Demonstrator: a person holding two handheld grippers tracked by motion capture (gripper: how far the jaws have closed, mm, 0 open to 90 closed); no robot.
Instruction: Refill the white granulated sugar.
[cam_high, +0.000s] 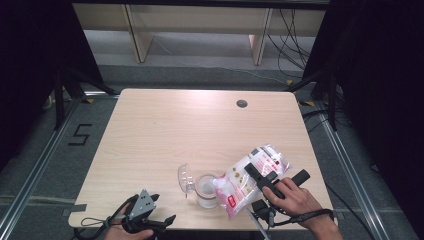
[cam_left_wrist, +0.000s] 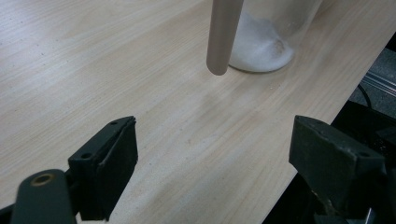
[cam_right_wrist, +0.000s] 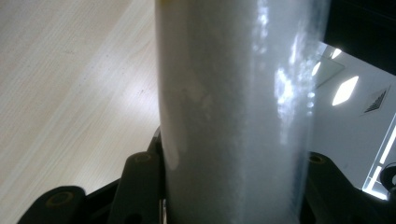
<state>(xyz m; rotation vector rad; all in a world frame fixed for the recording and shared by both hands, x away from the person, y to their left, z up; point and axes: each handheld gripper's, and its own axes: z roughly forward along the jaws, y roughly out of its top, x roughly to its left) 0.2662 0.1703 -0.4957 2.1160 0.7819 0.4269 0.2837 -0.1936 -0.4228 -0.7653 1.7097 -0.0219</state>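
A clear plastic bag of white grains (cam_high: 252, 175) with red print lies tilted, its lower end over the mouth of a clear jar (cam_high: 206, 192) near the table's front edge. The jar's hinged lid (cam_high: 186, 177) stands open to its left. My right gripper (cam_high: 265, 177) is shut on the bag, and in the right gripper view the bag (cam_right_wrist: 233, 112) stands between both jaws of that gripper (cam_right_wrist: 231, 186). My left gripper (cam_high: 162, 209) rests low at the front left, open, holding nothing. In the left gripper view its jaws (cam_left_wrist: 210, 158) stand wide apart, with the jar (cam_left_wrist: 266, 42) ahead holding white powder.
The wooden table (cam_high: 165, 130) has a round cable hole (cam_high: 242, 103) at the back right. A blurred beige rod (cam_left_wrist: 224, 37) hangs in front of the jar in the left gripper view. Dark curtains and metal rails flank the table.
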